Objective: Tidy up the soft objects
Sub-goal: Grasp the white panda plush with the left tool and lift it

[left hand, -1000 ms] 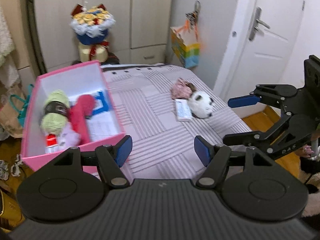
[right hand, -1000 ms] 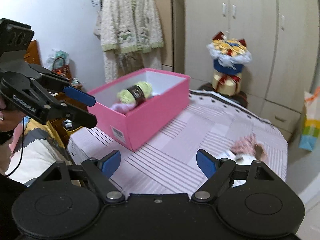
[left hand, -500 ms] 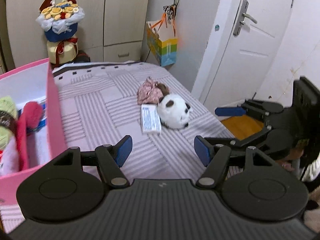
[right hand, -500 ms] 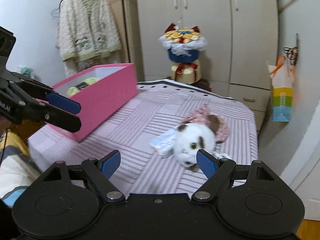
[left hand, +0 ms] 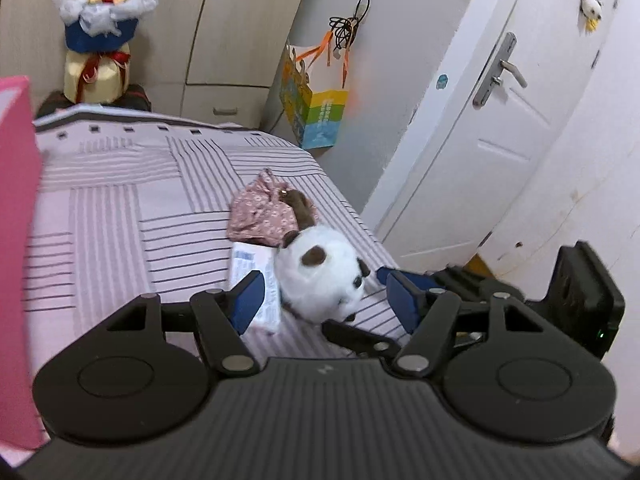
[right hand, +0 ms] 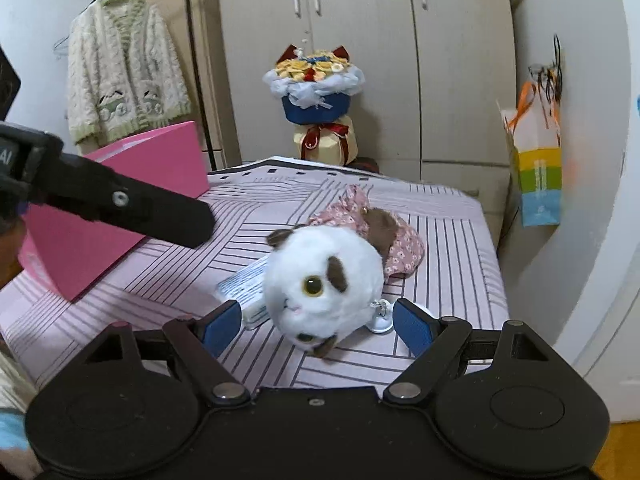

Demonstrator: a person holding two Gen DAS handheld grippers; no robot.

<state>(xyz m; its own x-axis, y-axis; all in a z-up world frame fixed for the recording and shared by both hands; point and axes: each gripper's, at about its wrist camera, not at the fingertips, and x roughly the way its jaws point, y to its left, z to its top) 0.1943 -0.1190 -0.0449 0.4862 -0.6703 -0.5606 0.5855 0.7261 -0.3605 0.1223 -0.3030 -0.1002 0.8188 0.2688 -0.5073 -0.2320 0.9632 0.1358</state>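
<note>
Right wrist view, right tongs (right hand: 318, 322) wide open around plush toy (right hand: 322, 276)

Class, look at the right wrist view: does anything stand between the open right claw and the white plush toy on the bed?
Nothing visible does. The right claw is open with the white plush toy directly ahead of its fingertips. The packet lies beside the toy.

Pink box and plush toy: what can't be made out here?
- Pink box: interior unseen; the left wrist view's edge crops it, the right wrist view shows only outer walls.
- Plush toy: underside hidden against the bedspread.
- Flat packet: print too small, partly behind the toy.
</note>
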